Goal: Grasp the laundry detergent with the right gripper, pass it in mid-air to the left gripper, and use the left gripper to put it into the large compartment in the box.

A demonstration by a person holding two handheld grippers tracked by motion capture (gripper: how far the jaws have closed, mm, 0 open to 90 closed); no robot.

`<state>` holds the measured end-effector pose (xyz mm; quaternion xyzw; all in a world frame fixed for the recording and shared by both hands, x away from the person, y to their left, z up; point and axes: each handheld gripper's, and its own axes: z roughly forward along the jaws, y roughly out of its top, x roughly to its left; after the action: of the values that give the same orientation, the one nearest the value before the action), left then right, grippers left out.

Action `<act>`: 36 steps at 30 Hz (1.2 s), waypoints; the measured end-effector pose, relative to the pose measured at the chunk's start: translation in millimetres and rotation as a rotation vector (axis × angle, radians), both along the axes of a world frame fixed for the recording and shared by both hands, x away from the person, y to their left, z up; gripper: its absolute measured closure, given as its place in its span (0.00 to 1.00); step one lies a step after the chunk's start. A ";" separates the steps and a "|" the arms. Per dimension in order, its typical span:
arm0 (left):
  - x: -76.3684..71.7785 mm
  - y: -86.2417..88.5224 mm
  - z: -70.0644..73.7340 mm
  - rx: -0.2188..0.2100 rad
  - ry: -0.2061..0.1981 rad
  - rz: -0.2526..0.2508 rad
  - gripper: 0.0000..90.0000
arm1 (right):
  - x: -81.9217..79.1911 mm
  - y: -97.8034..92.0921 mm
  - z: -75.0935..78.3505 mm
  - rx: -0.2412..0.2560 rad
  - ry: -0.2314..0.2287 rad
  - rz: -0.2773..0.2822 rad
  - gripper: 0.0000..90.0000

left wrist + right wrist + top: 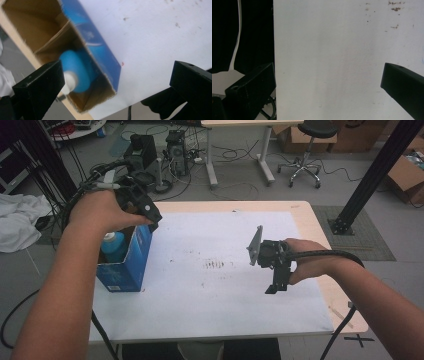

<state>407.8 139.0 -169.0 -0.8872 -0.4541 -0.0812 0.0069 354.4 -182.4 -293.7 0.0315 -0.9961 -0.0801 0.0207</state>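
A blue cardboard box (pixel 129 262) stands open-topped at the table's left edge, with a blue bottle (pixel 114 245) upright inside it. In the left gripper view the bottle (pixel 77 71) with its white cap sits in the near corner of the box (pixel 100 47). My left gripper (pixel 150 215) hovers just above the box's far rim, open, nothing between its jaws. My right gripper (pixel 277 287) hangs over the white sheet (pixel 225 275) at the right, pointing down, open and empty. The right gripper view looks down on the white sheet (pixel 337 60) near its front edge.
The white sheet covers most of the wooden table (pixel 320 227) and carries a few brown smudges (pixel 215 265) at its middle. Behind the table are a desk, a stool (pixel 307 150), computer towers (pixel 175 150) and cables on the floor. A black post (pixel 370 175) stands at the right.
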 end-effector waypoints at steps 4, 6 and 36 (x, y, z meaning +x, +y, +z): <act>-3.5 -11.2 -4.1 -0.002 0.006 -0.119 0.00 | 2.0 0.3 0.2 -0.011 0.009 0.002 0.00; -4.4 -15.4 -5.1 -0.016 0.011 -0.168 0.00 | 2.3 0.9 0.5 -0.020 0.008 0.002 0.00; -40.6 -81.2 -47.4 -0.037 0.209 -0.787 0.00 | 9.3 3.2 9.7 -0.075 0.005 -0.011 0.00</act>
<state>367.2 57.8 -216.3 -0.9967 -0.0781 0.0212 0.0054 363.7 -179.2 -284.0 0.0248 -0.9985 -0.0429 0.0240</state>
